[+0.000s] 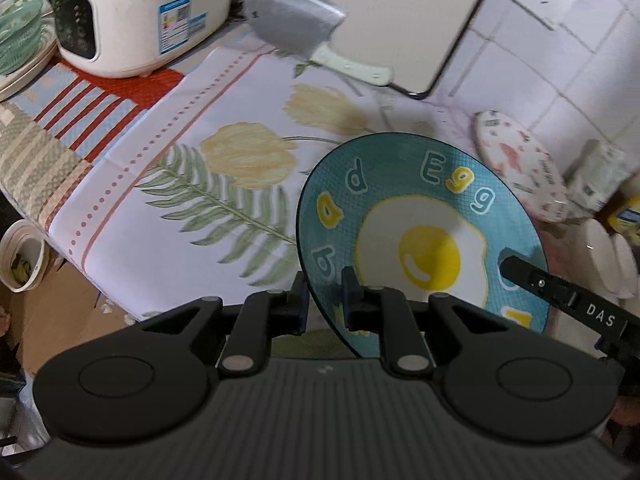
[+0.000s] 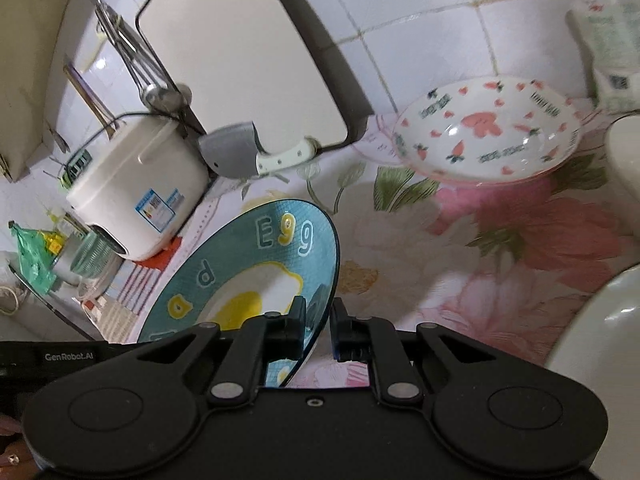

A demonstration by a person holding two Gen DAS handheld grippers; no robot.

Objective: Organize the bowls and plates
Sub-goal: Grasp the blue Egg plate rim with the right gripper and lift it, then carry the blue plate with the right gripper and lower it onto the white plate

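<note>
Left hand-held gripper (image 1: 325,300) | astride egg plate (image 1: 420,236) rim | right hand-held gripper (image 2: 318,330) likewise

egg plate (image 2: 256,276): lower edge behind tongs | white bowl (image 2: 600,344): cut off right

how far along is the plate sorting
Early: nothing looks stacked yet. In hand: the egg plate is off the cloth, tilted, its rim pinched by both the left gripper and right gripper. Left: it likely goes with the strawberry plate by the wall.
</note>
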